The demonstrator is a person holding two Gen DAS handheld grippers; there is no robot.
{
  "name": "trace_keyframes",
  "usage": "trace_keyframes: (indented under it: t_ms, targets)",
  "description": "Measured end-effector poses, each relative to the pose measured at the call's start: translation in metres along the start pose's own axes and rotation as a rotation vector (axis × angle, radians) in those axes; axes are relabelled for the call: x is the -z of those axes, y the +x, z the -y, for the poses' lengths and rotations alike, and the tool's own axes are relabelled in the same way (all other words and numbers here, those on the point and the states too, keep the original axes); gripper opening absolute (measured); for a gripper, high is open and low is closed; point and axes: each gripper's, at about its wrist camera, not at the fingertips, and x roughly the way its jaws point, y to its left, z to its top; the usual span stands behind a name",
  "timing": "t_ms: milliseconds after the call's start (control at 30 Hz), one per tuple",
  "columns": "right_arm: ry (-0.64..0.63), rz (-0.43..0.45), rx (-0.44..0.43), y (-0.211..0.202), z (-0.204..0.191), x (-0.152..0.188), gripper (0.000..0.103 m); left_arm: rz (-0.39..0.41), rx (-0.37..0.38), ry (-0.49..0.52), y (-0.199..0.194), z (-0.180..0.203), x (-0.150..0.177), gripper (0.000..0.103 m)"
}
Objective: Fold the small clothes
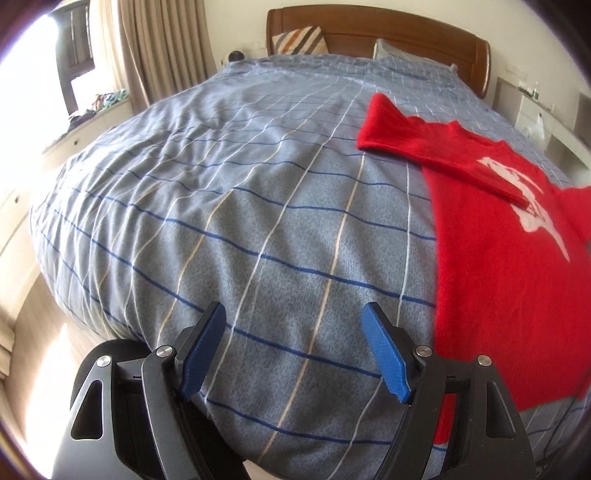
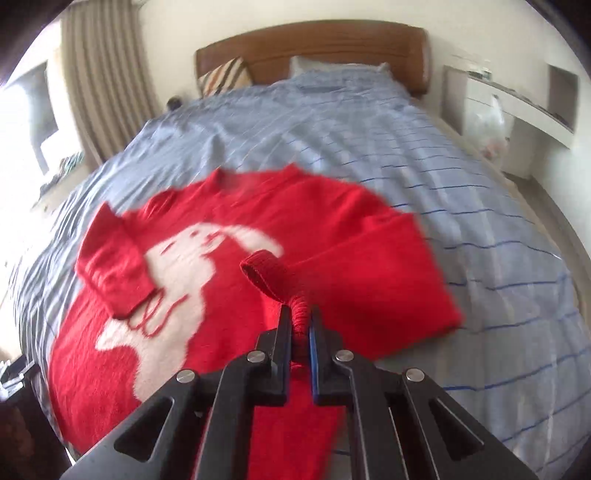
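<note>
Clearly soft, light, floppy – fuzzy red knit sweater with white rabbit motif flat on blue checked bed cover. Right hand-held gripper clamped on bunched cuff – best hold; left hand-held gripper released, empty.

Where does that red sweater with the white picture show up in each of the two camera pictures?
Left wrist view: the red sweater fills the right side, on the blue checked bedspread.
Right wrist view: it lies centre-left, its cuff pinched in the right hand-held gripper.
Shared landmark: the wooden headboard at the top.
</note>
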Motion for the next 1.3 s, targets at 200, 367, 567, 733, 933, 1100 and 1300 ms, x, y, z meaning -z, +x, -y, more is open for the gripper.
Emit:
trace_keyframes:
  t_ms: [200,367,567,733,933,1100,1300]
  targets:
    - [0.448,0.107,0.223,-0.088,0.181,0.021,0.007,-0.004,0.001,-0.031,0.001,-0.003,0.000,0.078]
    - [0.696,0.093,0.219,-0.100,0.246,0.073,0.007,-0.060,0.000,-0.045,0.013,-0.005,0.001,0.078]
    - [0.913,0.143,0.149,-0.086,0.272,0.119,0.007,-0.064,-0.019,-0.054,0.012,-0.007,0.005,0.078]
    - [0.905,0.197,0.118,-0.089,0.273,0.124,0.012,-0.071,-0.034,-0.029,0.014,-0.003,0.007,0.078]
    - [0.887,0.228,0.115,-0.086,0.273,0.135,0.007,-0.057,-0.079,0.028,0.013,0.008,0.009,0.078]
    - [0.957,0.246,0.064,-0.078,0.286,0.153,0.004,-0.054,-0.095,0.044,0.012,0.011,0.010,0.078]
    - [0.934,0.227,0.080,-0.074,0.285,0.151,0.004,-0.057,-0.108,0.052,0.013,0.013,0.011,0.081]
